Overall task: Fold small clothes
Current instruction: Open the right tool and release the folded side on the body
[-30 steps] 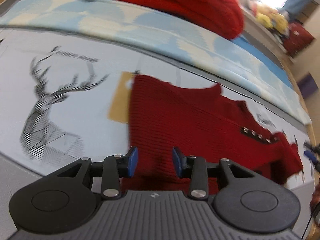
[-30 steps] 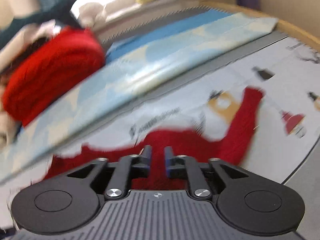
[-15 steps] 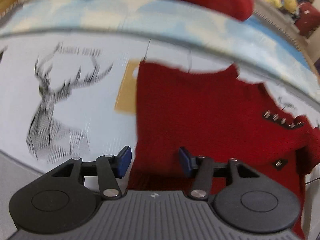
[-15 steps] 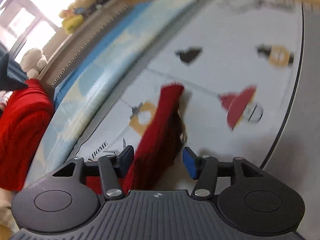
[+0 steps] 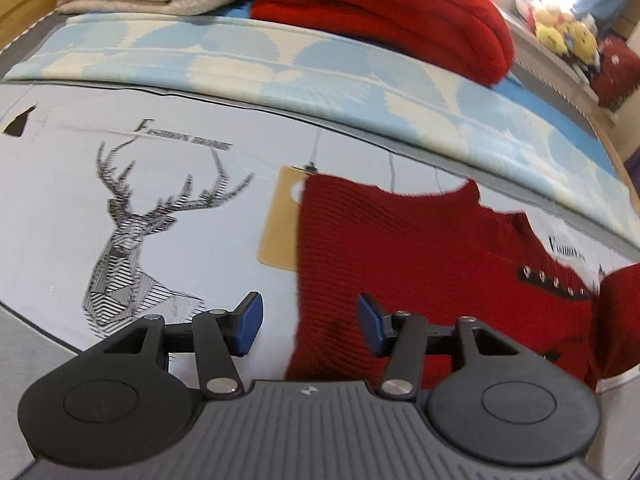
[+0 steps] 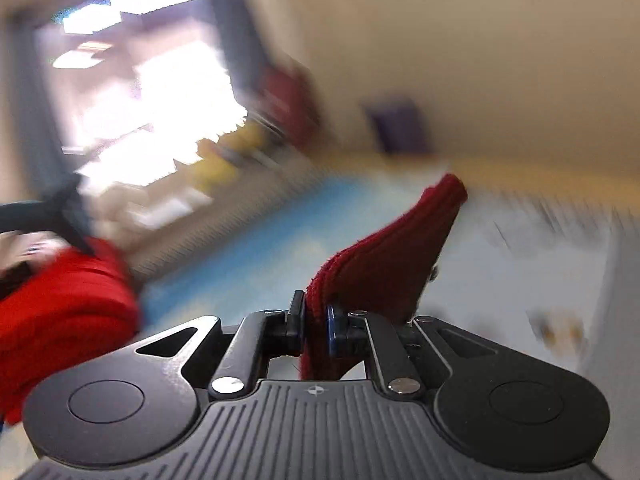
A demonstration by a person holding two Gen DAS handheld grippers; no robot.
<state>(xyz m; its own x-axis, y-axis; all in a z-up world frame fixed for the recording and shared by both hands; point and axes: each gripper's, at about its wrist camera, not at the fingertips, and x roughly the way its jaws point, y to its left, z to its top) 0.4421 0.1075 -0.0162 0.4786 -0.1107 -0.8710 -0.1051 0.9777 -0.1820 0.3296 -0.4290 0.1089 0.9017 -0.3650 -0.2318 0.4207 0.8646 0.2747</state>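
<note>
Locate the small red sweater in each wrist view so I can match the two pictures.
Left wrist: the small red sweater lies flat, centre to right, on the deer-print sheet, ahead of the open left gripper.
Right wrist: only its sleeve shows, centre, lifted and pinched in the right gripper.
Shared landmark: the folded bright red blanket.

A small dark-red ribbed knit sweater (image 5: 420, 264) lies spread flat on my printed sheet, its straight hem edge to the left, beside the deer print. A dark strip with a row of metal studs sits on its right side. Its sleeve (image 6: 392, 256) is lifted off the bed, doubled and pinched, cuff pointing away to the far right
</note>
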